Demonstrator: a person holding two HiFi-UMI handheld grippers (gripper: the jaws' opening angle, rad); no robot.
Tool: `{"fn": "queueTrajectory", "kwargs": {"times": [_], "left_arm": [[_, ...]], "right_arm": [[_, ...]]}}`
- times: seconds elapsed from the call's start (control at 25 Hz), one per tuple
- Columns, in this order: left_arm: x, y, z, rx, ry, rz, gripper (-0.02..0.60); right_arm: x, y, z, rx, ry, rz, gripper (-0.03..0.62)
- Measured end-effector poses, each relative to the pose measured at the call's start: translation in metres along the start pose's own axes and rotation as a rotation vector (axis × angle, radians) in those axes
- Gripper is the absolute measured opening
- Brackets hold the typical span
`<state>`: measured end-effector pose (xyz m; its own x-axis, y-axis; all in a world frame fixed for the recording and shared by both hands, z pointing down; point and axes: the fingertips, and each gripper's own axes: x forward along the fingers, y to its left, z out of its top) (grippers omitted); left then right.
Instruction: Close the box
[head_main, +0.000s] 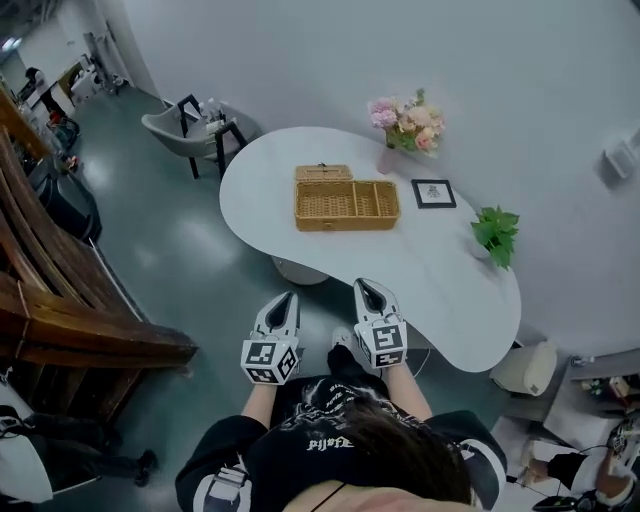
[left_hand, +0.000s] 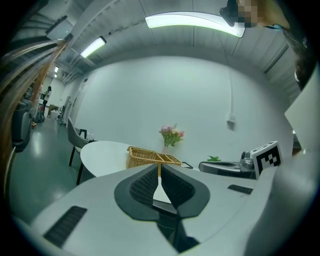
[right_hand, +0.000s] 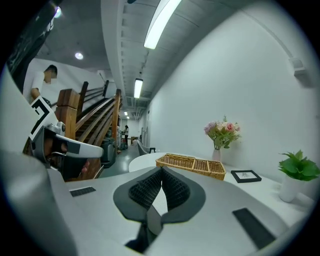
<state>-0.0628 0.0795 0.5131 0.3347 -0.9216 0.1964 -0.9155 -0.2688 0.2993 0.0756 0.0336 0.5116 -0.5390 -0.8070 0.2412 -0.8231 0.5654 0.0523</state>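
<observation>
Closing was judged not yet begun: the wicker box (head_main: 346, 205) was seen open on the white surface (head_main: 440, 290), well apart from the left gripper (head_main: 284, 300) and right gripper (head_main: 371, 288), both jaws pressed together, empty.

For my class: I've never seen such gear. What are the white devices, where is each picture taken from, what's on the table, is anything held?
A person holds two tools: the left hand-held gripper and the right hand-held gripper. One picture comes from a head camera; the others from a camera on each tool. On the white table: an open wicker box, a vase of flowers, a framed picture, a potted plant. Both pairs of jaws are shut, holding nothing.
</observation>
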Motion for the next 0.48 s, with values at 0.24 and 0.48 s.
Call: {"fn": "queueTrajectory", "kwargs": {"times": [0.24, 0.48], "left_arm": [[0.064, 0.001, 0.022, -0.024, -0.009, 0.017, 0.031], [0.121, -0.005, 0.032, -0.025, -0.018, 0.037, 0.031]], "right_arm": [[0.044, -0.057, 0.024, -0.005, -0.023, 0.003, 0.025], [0.086, -0.106, 0.032, -0.031, -0.011, 0.070, 0.025]]}}
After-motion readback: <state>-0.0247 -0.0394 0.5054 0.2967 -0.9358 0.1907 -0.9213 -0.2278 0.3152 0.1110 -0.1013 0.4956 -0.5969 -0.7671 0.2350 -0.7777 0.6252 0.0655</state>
